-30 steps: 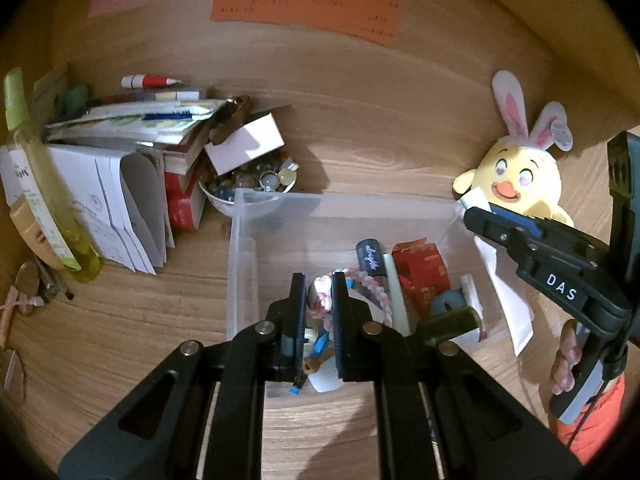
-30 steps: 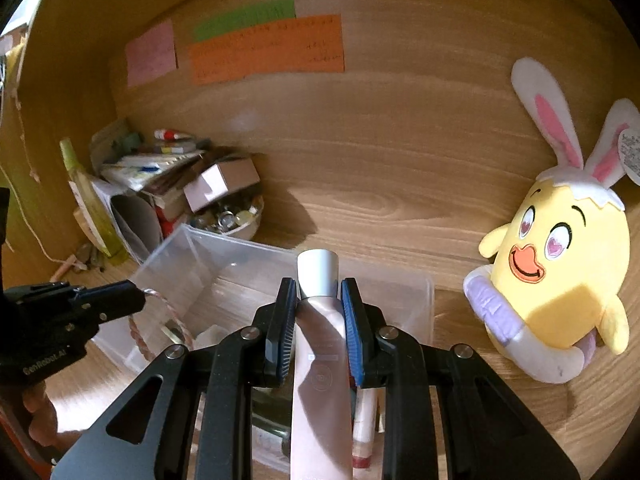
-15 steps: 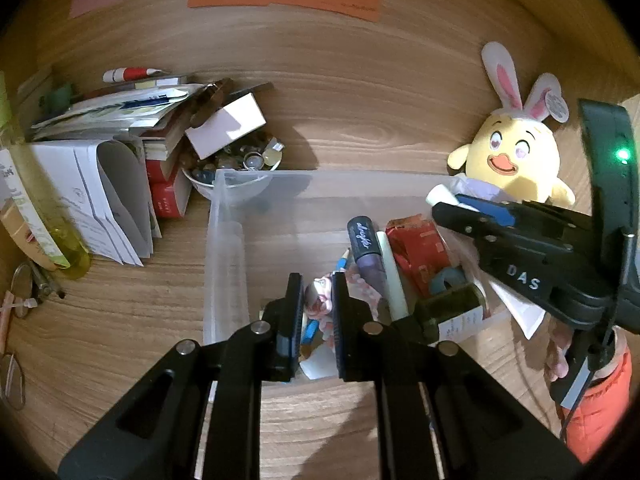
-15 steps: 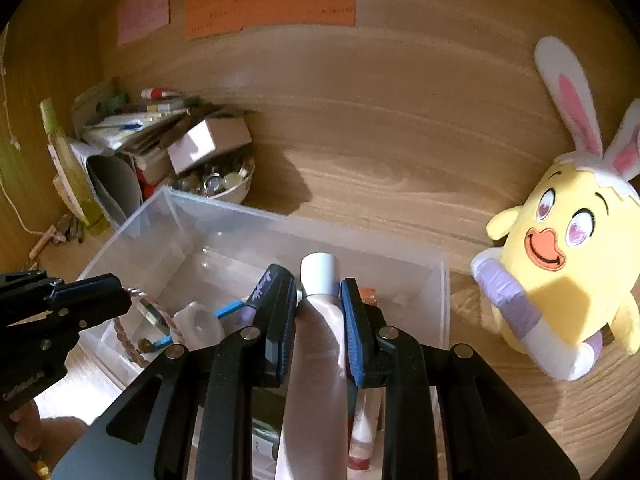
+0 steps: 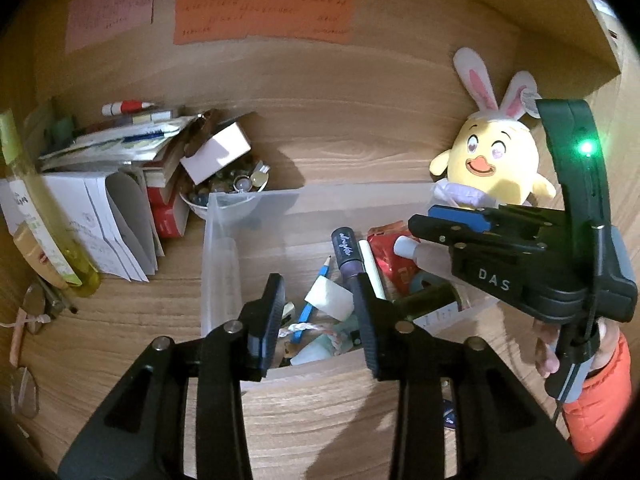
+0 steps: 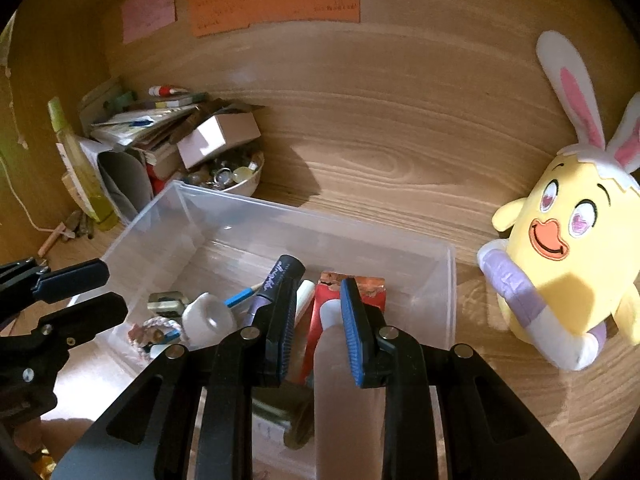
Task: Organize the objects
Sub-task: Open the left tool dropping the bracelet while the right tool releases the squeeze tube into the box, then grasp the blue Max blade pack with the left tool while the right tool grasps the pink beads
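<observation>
A clear plastic bin (image 5: pixel 218 240) (image 6: pixel 450 280) on the wooden desk holds a purple tube (image 5: pixel 348 252) (image 6: pixel 276 280), a red packet (image 5: pixel 394 240) (image 6: pixel 368 292), a blue pencil (image 5: pixel 316 292), a braided cord (image 5: pixel 308 326) and other small items. My left gripper (image 5: pixel 318 312) is open over the bin's near side with nothing between its fingers. My right gripper (image 6: pixel 316 312) (image 5: pixel 460 224) is open over the bin's right part. A pale pink tube with a white cap (image 6: pixel 344 380) (image 5: pixel 416 250) lies between its fingers, blurred; its contact with them is unclear.
A yellow bunny-eared plush (image 5: pixel 492 168) (image 6: pixel 560 248) sits right of the bin. A bowl of trinkets (image 5: pixel 224 192) (image 6: pixel 236 178), a small box, stacked books and papers (image 5: pixel 100 200) and a yellow-green bottle (image 5: pixel 44 216) crowd the left. Coloured notes hang on the back wall.
Both grippers have opened. The left one let the braided cord item drop into the bin. The right one has released its squeeze on the pink tube, which sits lower and blurred.
</observation>
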### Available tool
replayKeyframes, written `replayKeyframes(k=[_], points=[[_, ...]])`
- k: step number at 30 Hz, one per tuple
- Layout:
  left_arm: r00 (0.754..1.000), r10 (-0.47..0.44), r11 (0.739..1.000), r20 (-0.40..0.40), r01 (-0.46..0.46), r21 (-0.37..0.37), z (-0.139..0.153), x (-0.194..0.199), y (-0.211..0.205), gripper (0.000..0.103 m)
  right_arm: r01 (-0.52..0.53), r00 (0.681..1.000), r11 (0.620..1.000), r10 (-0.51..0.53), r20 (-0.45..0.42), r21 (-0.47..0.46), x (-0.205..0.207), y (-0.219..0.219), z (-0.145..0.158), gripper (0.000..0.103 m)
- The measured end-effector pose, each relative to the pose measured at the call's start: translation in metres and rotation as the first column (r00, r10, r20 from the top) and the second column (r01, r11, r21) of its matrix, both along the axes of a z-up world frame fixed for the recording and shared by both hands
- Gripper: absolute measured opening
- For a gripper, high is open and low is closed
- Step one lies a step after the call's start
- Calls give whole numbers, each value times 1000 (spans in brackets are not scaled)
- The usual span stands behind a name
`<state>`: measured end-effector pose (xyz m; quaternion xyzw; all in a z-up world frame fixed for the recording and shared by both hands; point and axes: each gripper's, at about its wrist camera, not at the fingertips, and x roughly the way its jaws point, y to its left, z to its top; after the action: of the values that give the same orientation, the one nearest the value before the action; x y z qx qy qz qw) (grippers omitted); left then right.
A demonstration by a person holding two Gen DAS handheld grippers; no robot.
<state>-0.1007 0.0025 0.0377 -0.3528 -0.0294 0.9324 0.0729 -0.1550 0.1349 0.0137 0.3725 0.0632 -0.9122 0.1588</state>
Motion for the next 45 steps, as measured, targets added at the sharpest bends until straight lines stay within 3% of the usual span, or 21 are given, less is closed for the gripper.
replayKeyframes(k=[4, 7, 9, 16, 18, 20, 23, 33, 38, 45], points=[[1000, -9, 1000, -26, 9, -25, 5, 9, 5, 46, -12, 1000, 1000, 12, -10, -23, 14, 5, 7, 22], [999, -12, 999, -41, 11, -38, 7, 15, 8, 49, -10, 999, 1000, 9, -38, -27, 28, 10, 13, 32], [999, -10, 999, -51, 7, -45, 8, 18, 10, 51, -9, 998, 999, 7, -64, -33, 38, 13, 17, 45], [998, -17, 999, -64, 14, -33, 11, 29, 13, 65, -13, 994, 999, 9, -105, -36, 66, 20, 24, 53], [998, -18, 999, -64, 16, -33, 11, 33, 13, 72, -5, 992, 999, 1, -124, -33, 74, 21, 23, 64], [998, -21, 999, -62, 18, -38, 9, 36, 14, 75, 2, 990, 1000, -6, -142, -26, 84, 23, 22, 68], [998, -25, 999, -54, 23, -43, 5, 41, 14, 84, 7, 989, 1000, -11, -147, -23, 94, 27, 20, 68], [998, -57, 998, -2, 57, -24, -10, 51, 19, 92, 43, 990, 999, -45, -131, -20, 126, 44, 6, 73], [996, -78, 997, 31, 79, -25, -21, 54, 26, 92, 42, 994, 999, -40, -102, 22, 139, 47, -11, 73], [990, -114, 993, 88, 116, -19, -39, 55, 36, 92, 22, 999, 1000, -22, -27, 6, 145, 48, -35, 73]])
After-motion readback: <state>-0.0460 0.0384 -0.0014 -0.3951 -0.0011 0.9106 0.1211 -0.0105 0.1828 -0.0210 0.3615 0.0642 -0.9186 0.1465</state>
